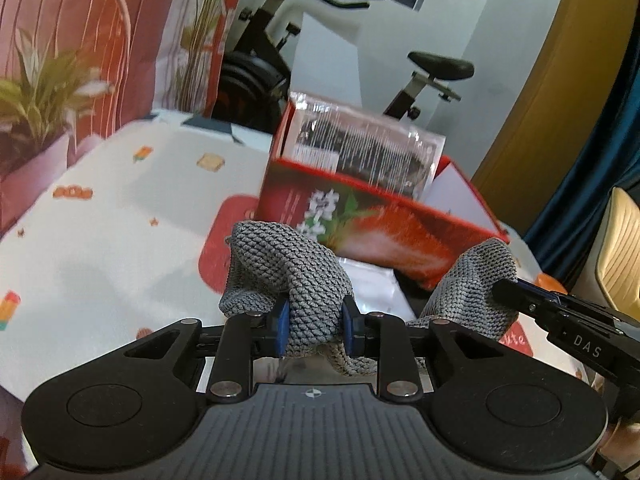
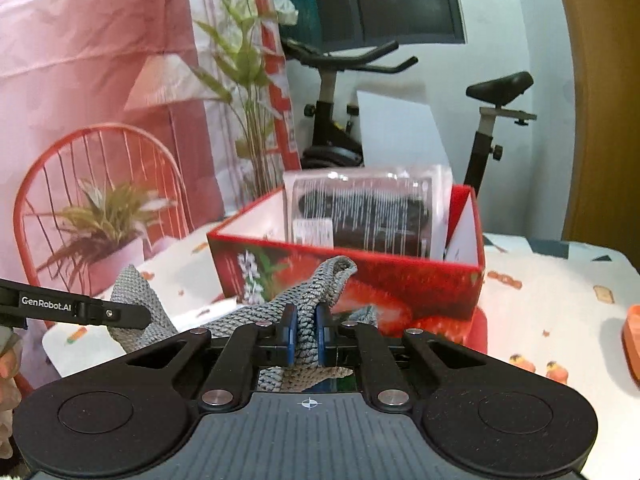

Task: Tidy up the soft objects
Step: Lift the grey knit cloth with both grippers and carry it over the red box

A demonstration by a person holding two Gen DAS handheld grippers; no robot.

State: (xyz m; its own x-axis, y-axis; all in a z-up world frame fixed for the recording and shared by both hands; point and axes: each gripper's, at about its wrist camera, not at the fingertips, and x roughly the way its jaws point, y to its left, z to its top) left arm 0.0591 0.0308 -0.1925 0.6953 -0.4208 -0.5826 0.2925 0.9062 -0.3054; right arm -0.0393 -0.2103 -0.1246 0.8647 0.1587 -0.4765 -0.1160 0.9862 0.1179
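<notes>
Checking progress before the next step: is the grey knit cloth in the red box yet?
Out. The grey knit cloth hangs bunched between both grippers, in front of the red box.

Red box (image 2: 348,276) stands just ahead, a clear packet (image 2: 364,216) filling its back — tablecloth (image 1: 120,216) left lies open.

Patterned tablecloth (image 1: 120,216) carries red strawberry box (image 1: 372,220).
</notes>
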